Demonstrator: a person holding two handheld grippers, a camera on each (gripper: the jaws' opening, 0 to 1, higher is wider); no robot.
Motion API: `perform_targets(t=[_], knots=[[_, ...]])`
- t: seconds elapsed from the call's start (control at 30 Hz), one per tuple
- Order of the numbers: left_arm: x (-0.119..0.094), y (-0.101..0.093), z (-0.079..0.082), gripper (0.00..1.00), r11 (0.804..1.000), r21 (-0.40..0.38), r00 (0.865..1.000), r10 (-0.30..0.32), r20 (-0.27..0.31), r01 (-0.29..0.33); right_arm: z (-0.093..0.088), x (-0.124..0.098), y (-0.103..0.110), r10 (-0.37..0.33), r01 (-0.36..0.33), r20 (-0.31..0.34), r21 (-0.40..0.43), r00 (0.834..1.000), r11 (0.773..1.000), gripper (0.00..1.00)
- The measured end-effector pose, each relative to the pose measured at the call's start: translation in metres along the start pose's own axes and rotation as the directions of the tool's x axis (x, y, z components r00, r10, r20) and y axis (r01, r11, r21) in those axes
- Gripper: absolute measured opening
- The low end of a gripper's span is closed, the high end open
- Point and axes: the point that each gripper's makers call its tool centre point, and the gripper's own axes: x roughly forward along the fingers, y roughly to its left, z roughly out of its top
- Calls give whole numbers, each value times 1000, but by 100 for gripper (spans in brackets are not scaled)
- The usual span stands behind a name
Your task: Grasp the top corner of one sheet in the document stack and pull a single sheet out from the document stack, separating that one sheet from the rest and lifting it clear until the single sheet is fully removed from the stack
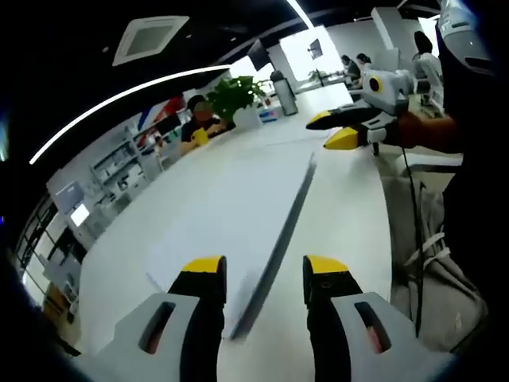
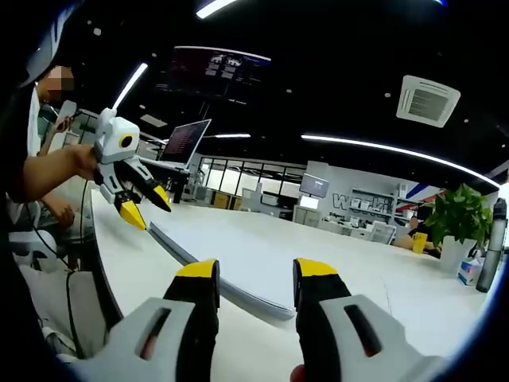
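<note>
Doc stack (image 1: 238,215) lies flat on the white table (image 1: 350,231), w/ its thick grey edge (image 2: 215,282) running between both sets of jaws.

Handling, my guess: single sheets are thin, floppy and light, prob. clinging to the one below, so a pinch at a top corner, only the uppermost sheet, then peel up slowly. Too deep a bite takes several.

Long axis runs away from the left gripper (image 1: 265,274) toward the right gripper (image 1: 338,129); in the right gripper view the near corner sits just ahead of the right gripper (image 2: 254,278).

Both grippers: jaws spread wide, nothing held. Left gripper (image 2: 143,205) hovers over the far end, not touching as far as I can tell.
</note>
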Motion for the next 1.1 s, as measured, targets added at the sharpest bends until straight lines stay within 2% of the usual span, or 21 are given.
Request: perform_targets(t=[0.17, 0.43, 0.67, 0.8, 1.1], knots=[[11, 2, 1, 38, 999, 41, 1000, -13, -8, 14, 1, 1, -2, -7, 7, 5, 10, 1000, 1000, 37], [24, 0, -7, 38, 992, 118, 996, -41, -74, 50, 1, -2, -4, -17, 17, 3, 10, 1000, 1000, 37], [33, -5, -10, 37, 988, 111, 990, -93, -103, 104, 3, -6, -4, -24, 24, 7, 11, 1000, 1000, 36], [37, -10, -9, 25, 984, 110, 986, -131, -104, 142, 4, -8, -4, -25, 25, 7, 12, 1000, 1000, 36], [39, -14, -4, 19, 978, 132, 983, -145, -112, 159, 5, -12, -7, -31, 31, 17, 28, 999, 999, 36]])
